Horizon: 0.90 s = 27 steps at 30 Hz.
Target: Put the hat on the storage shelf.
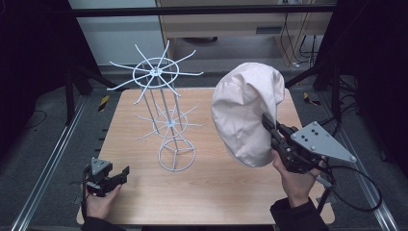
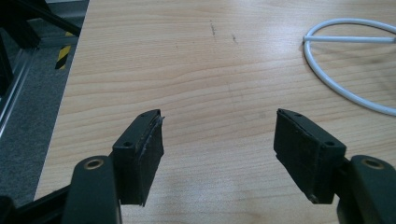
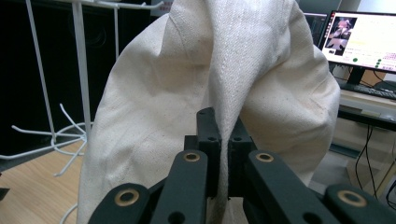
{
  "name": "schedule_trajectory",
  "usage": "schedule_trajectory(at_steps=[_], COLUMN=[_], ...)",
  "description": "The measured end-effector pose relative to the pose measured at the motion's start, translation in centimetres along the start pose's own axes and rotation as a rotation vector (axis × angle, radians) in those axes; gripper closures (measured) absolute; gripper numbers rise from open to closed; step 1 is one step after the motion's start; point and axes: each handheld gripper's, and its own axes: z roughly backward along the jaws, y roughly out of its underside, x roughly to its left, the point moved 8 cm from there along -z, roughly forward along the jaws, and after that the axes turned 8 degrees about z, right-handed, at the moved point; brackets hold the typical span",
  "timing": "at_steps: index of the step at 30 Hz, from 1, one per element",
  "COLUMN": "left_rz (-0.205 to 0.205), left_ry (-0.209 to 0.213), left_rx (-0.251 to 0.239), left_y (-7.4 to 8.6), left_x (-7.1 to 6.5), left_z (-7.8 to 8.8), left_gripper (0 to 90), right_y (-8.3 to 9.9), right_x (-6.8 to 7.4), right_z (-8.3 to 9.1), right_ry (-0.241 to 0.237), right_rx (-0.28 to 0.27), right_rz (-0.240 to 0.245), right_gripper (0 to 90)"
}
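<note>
Two grippers here, doing very different things. The right gripper (image 1: 267, 123) is pinched tight on a fold of the hat (image 1: 246, 111) — in the right gripper view its jaws sit together with a ridge of the cloth squeezed between them. The left gripper (image 1: 124, 173) rests low at the near left corner of the table (image 1: 211, 192), jaws wide apart with nothing in them, just bare wood between the pads in the left gripper view.

Progress-wise I'd say it's about halfway: the hat is picked up and held in the air over the right side of the table, well apart from the wire rack (image 1: 166, 113), which stands left of the middle. Looks like the job is to hang it on one of the rack's spokes, and that part isn't done yet — every spoke I can see is bare. What's left is carrying it across to the left and dropping it over a prong.

The hat itself is pale cream, soft woven cloth, hanging limp and bunched up around the pinch point, with visible seams. It'll flop around, so lining it up over a thin spoke could be fiddly.
</note>
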Motion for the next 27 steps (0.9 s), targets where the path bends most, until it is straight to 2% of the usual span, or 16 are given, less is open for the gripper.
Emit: schedule_trajectory(at_steps=[5, 15, 27], left_rz=[-0.002, -0.004, -0.003], left_ry=[-0.001, -0.003, -0.004], left_rx=[0.001, 0.003, 0.005], left_y=[0.0, 0.0, 0.1], left_x=[0.0, 0.0, 0.0], left_z=[0.0, 0.0, 0.0], left_gripper=[32.3, 32.3, 32.3], right_y=[-1.0, -3.0, -4.7], right_x=[0.0, 0.6, 2.3], right_z=[0.6, 2.3, 3.1], right_ry=[0.004, -0.016, -0.055], right_rx=[-0.028, -0.097, -0.147], right_rz=[0.008, 0.025, 0.045], right_gripper=[88.6, 88.6, 88.6])
